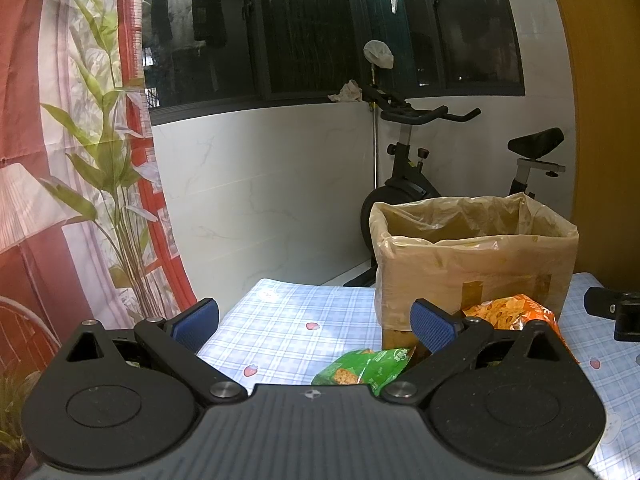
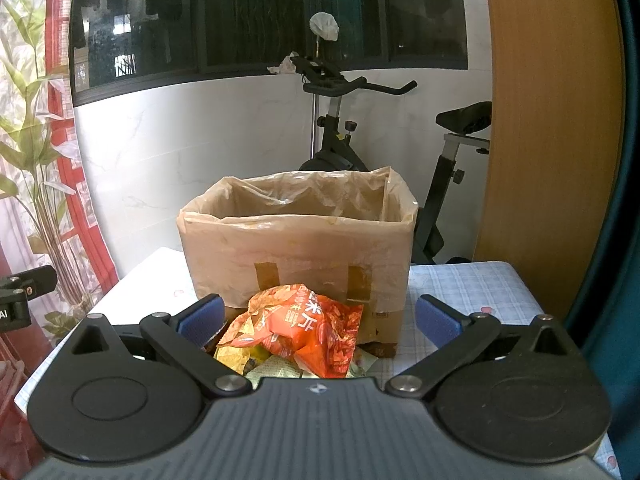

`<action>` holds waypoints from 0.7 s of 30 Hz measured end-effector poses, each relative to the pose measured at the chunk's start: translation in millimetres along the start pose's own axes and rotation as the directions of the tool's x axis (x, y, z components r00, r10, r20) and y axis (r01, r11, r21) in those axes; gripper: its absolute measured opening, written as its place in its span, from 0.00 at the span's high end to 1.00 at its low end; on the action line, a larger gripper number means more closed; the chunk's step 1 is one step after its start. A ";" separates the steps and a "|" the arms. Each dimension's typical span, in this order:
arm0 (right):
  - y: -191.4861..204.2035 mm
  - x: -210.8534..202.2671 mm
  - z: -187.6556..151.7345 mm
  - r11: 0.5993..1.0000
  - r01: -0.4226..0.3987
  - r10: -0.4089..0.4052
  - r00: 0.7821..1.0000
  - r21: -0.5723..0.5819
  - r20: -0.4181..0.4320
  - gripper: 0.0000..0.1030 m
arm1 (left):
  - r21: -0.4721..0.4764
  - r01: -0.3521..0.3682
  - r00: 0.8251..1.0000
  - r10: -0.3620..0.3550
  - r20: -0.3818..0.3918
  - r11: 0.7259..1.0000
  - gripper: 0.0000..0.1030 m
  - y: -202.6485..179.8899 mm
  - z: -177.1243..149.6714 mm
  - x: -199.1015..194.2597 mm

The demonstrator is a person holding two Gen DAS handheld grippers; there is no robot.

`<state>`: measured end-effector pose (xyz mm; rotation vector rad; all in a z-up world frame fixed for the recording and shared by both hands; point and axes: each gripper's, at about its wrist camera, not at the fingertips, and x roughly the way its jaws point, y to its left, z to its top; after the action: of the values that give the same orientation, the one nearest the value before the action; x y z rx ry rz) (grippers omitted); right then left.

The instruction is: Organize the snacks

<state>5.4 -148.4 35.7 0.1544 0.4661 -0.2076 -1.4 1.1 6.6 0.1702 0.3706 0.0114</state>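
Note:
A cardboard box (image 2: 296, 248) lined with a clear plastic bag stands on the checked tablecloth (image 1: 296, 320); it also shows in the left wrist view (image 1: 472, 268). In front of it lie snack packets: an orange one (image 2: 308, 328) on top of yellowish ones (image 2: 234, 354), and a green one (image 1: 364, 368). The orange packet also shows in the left wrist view (image 1: 508, 312). My right gripper (image 2: 318, 318) is open and empty, just above the orange packet. My left gripper (image 1: 314, 320) is open and empty, left of the pile. The right gripper's tip shows at the left view's right edge (image 1: 612, 312).
An exercise bike (image 2: 344, 128) stands behind the table against a white tiled wall. A printed curtain (image 1: 80, 160) hangs at the left. A wooden panel (image 2: 552, 120) is at the right. The left gripper's tip shows at the right view's left edge (image 2: 24, 288).

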 end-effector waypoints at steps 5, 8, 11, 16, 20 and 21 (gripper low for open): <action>0.2 0.1 0.2 1.000 0.000 0.000 1.000 -0.001 0.000 0.00 | -0.002 -0.001 1.000 0.001 0.000 1.000 0.00 -2.0 -0.5 0.0; 0.0 0.4 0.1 1.000 0.000 0.000 1.000 0.000 -0.001 0.00 | -0.001 -0.001 1.000 0.001 -0.002 1.000 0.00 -2.4 -0.5 0.4; -0.1 0.2 0.1 1.000 0.001 -0.001 1.000 0.000 -0.001 0.00 | -0.001 -0.001 1.000 0.001 -0.002 1.000 0.00 -2.5 -1.1 0.2; -0.1 1.1 -0.5 1.000 0.001 -0.001 1.000 -0.003 -0.001 0.00 | -0.003 -0.001 1.000 0.001 -0.002 1.000 0.00 -2.8 -1.5 0.4; 0.1 2.8 -0.7 1.000 0.001 -0.001 1.000 -0.004 -0.004 0.00 | -0.005 0.000 1.000 0.000 -0.004 1.000 0.00 -2.1 -2.3 0.8; 0.0 2.6 -1.0 1.000 0.001 -0.001 1.000 -0.004 -0.004 0.00 | -0.005 0.000 1.000 0.000 -0.004 1.000 0.00 -1.9 -2.3 0.8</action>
<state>7.3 -148.6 33.7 0.1503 0.4703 -0.2074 -1.5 -0.4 4.0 0.1649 0.3748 0.0125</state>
